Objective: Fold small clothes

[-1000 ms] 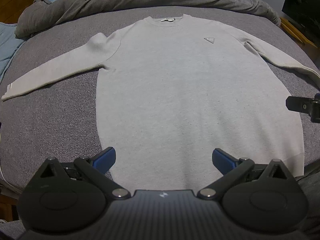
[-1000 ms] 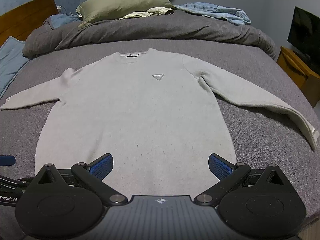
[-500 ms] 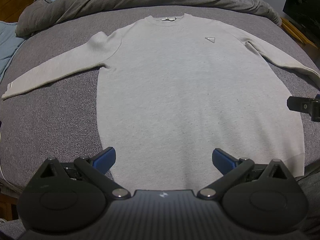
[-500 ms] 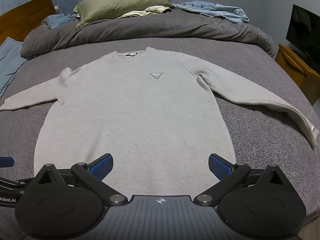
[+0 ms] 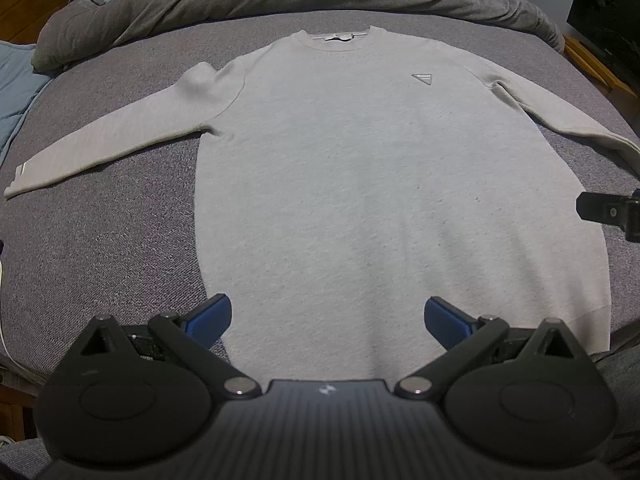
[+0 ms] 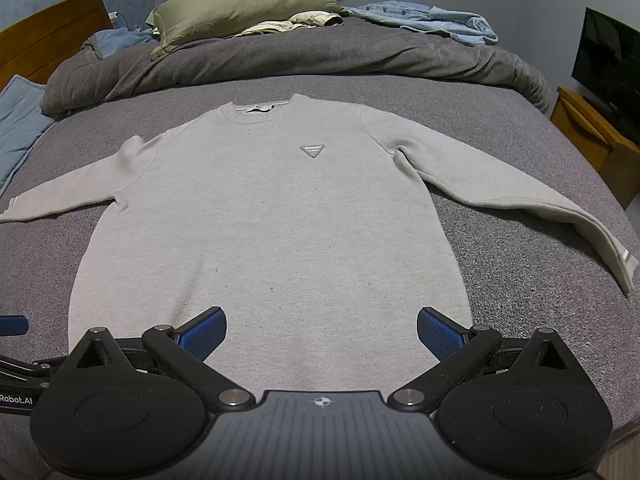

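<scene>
A light grey long-sleeved sweatshirt (image 5: 360, 168) lies flat, front up, on the grey bed cover, both sleeves spread out; it also shows in the right wrist view (image 6: 280, 220). A small triangular patch (image 6: 312, 150) sits on its chest. My left gripper (image 5: 326, 322) is open and empty, hovering over the hem near its left corner. My right gripper (image 6: 322, 332) is open and empty over the hem toward its right side. The right gripper's finger shows at the right edge of the left wrist view (image 5: 608, 210).
A rolled dark grey duvet (image 6: 300, 56) lies across the bed behind the collar, with a green pillow (image 6: 240, 12) and blue clothes (image 6: 432, 20) on it. A wooden cabinet (image 6: 592, 136) with a TV (image 6: 608, 68) stands at the right. A blue blanket (image 6: 20, 120) lies at the left.
Both views have tilted up a little, so the sweatshirt sits lower in the frames. Both grippers stay open over the hem. The sweatshirt has not moved.
</scene>
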`<state>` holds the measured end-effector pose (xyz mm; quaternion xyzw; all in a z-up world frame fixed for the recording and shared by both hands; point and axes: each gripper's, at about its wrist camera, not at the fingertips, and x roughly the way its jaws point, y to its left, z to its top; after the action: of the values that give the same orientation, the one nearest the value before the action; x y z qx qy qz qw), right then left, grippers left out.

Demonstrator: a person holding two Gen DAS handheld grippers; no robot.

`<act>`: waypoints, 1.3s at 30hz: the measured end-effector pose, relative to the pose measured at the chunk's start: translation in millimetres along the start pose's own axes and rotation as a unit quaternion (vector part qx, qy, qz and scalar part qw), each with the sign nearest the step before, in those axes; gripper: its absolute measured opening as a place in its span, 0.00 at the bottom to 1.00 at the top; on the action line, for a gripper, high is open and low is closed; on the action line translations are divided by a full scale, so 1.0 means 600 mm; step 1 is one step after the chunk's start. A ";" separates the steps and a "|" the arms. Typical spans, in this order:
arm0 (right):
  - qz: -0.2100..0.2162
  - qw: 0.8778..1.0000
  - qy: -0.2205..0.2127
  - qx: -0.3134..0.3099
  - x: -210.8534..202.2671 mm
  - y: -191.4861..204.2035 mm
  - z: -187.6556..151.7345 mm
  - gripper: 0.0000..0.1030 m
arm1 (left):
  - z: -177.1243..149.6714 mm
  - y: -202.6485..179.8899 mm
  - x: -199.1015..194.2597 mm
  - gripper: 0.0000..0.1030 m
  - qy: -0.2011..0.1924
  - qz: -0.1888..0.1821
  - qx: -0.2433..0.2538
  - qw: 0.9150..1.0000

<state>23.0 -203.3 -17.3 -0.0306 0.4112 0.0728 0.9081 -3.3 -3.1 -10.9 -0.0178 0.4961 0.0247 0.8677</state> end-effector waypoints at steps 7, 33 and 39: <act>0.000 1.000 0.001 0.000 0.000 0.000 0.001 0.99 | -0.003 0.004 0.003 1.00 0.000 0.000 -0.001 1.000; -0.004 1.000 -0.001 0.014 0.002 -0.008 0.002 0.99 | 0.000 0.011 0.008 1.00 0.001 0.006 -0.002 1.000; -0.031 0.999 -0.006 0.042 0.013 -0.027 0.012 0.99 | 0.019 0.023 0.010 1.00 -0.013 0.025 -0.015 1.000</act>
<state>35.9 -217.8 -18.5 -0.0052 0.4071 0.0274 0.9130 8.6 11.5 -10.2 -0.0183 0.4847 0.0537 0.8728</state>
